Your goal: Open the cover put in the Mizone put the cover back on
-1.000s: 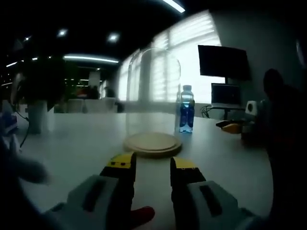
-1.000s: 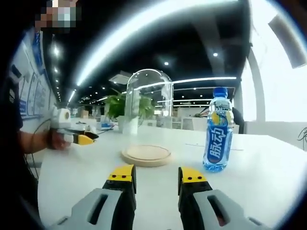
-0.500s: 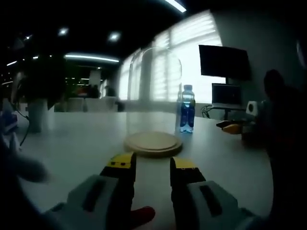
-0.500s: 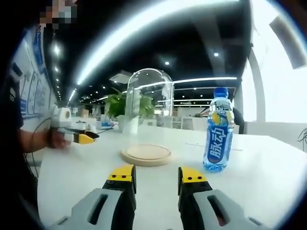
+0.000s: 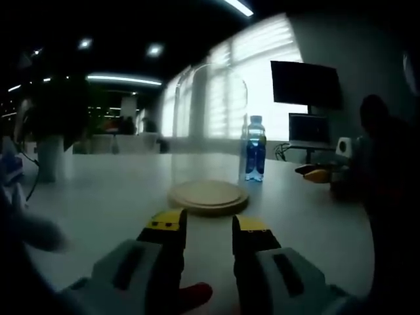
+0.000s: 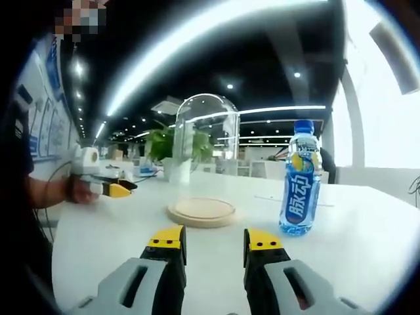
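Left gripper view: dim office, white table (image 5: 111, 190); glass cover (image 5: 210, 128) on its wooden base (image 5: 208, 195) at 12 o'clock, Mizone bottle (image 5: 254, 149) at 1; left gripper (image 5: 209, 226) jaws parted, empty. Right gripper view: bottle at 2 o'clock; right gripper (image 6: 213, 239) jaws parted. Nothing has moved since earlier.

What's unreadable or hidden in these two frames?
- Left gripper view: backlight darkens the blue Mizone bottle; its label is unreadable.
- Left gripper view: the clear glass dome cover is faint against the window.
- Right gripper view: the green potted plant is partly hidden behind the dome.
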The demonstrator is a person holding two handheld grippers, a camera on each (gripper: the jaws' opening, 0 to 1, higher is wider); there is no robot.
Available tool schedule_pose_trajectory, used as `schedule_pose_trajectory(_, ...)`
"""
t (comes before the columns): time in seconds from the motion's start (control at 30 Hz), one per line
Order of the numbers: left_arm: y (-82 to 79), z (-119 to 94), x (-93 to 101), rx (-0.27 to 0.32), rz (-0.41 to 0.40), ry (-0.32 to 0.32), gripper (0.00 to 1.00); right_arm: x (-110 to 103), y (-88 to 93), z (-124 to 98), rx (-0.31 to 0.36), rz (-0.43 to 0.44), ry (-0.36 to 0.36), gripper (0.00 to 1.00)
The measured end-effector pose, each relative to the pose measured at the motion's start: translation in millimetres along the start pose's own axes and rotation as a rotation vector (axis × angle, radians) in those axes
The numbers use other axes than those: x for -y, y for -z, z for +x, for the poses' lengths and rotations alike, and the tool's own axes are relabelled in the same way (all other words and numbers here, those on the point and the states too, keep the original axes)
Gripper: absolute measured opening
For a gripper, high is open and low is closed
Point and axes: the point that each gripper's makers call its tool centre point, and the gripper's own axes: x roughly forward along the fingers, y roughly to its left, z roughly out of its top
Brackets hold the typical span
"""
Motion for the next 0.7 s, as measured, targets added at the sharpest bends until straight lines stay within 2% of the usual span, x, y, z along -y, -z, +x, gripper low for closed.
schedule_pose_trajectory(0.7,-0.4,-0.5,0.4,0.001,0.013,-0.005,0.2,-6.9,-1.7,-0.1,-0.001,-0.017,-0.012,0.28)
